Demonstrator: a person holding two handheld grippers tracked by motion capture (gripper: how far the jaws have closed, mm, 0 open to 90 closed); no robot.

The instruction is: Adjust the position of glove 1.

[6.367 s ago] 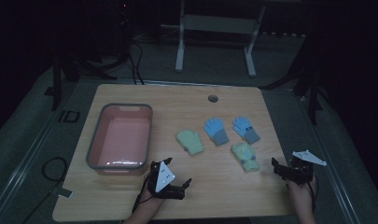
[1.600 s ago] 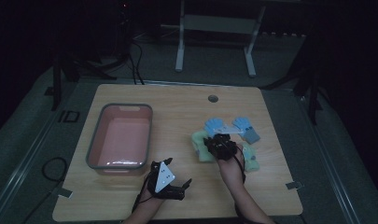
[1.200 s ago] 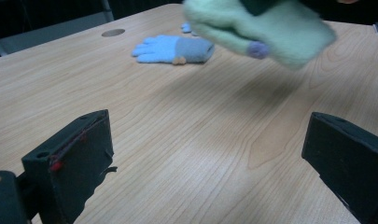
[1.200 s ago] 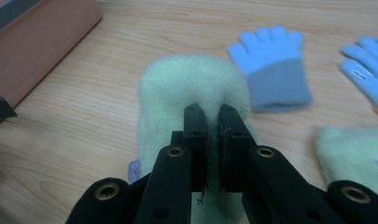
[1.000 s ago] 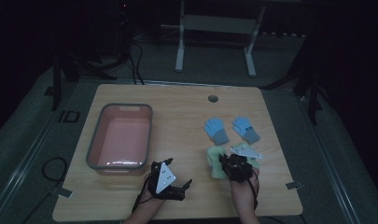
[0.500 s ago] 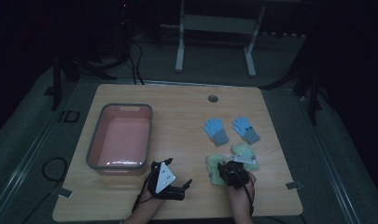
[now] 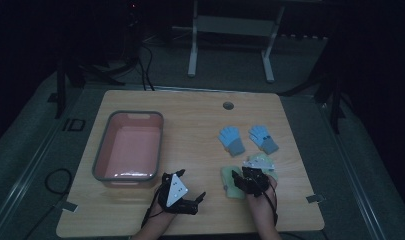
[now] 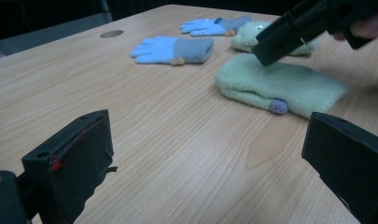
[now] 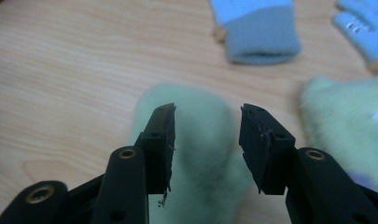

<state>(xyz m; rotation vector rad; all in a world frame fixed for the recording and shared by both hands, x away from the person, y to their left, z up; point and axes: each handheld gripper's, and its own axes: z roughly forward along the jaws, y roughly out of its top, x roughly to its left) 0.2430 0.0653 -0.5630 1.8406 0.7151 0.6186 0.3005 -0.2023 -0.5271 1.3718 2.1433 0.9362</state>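
A pale green mitten (image 7: 229, 186) lies near the table's front, seen close in the right gripper view as the mitten (image 9: 203, 154). My right gripper (image 7: 239, 178) hovers right over it, its jaws open with a gap, right gripper (image 9: 207, 112). A second green mitten (image 7: 262, 161) lies just behind it, second mitten (image 9: 345, 112). Two blue gloves (image 7: 231, 140) (image 7: 263, 138) lie farther back. My left gripper (image 7: 191, 186) rests wide open at the front edge with nothing in it, left gripper (image 8: 210, 133), and looks toward the mitten (image 8: 280, 86) and the right gripper (image 8: 308, 23).
A pink tub (image 7: 103, 155) with a grey rim stands at the left of the wooden table (image 7: 190, 125). A round cable hole (image 7: 228, 105) sits near the far edge. Bare wood lies between the tub and the gloves.
My right gripper came in from the far right, reached the green mitten beside the blue gloves and pulled it toward the front edge. The left gripper has stayed put.
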